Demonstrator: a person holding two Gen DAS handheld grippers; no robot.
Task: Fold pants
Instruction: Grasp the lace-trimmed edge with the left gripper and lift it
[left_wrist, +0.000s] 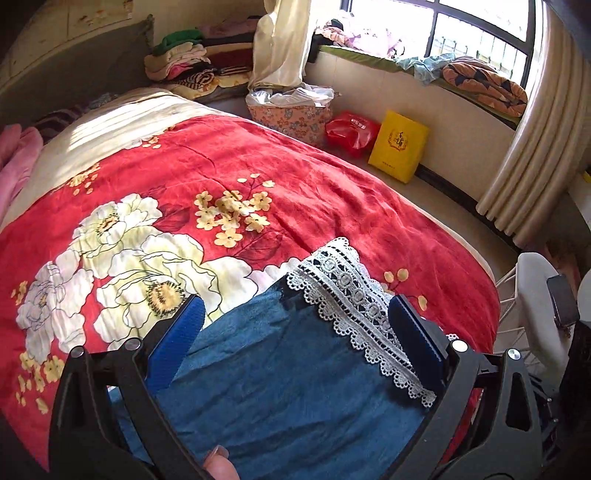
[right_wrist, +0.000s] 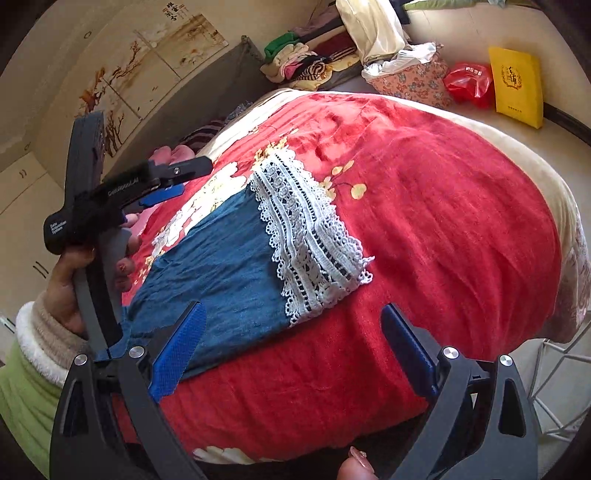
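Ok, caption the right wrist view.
Open right gripper above blue lace-hemmed pants on a red bedspread.

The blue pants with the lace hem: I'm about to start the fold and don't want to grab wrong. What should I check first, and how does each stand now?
1. Blue pants lie flat on the red floral blanket: ok.
2. White lace hem fully in view, not tucked under: ok.
3. Left gripper open above the pants: ok.
4. Right gripper open, holding nothing: ok.
5. Waistband end visible: cannot tell, it lies below both views.
6. Blanket beyond the hem free for folding: ok.
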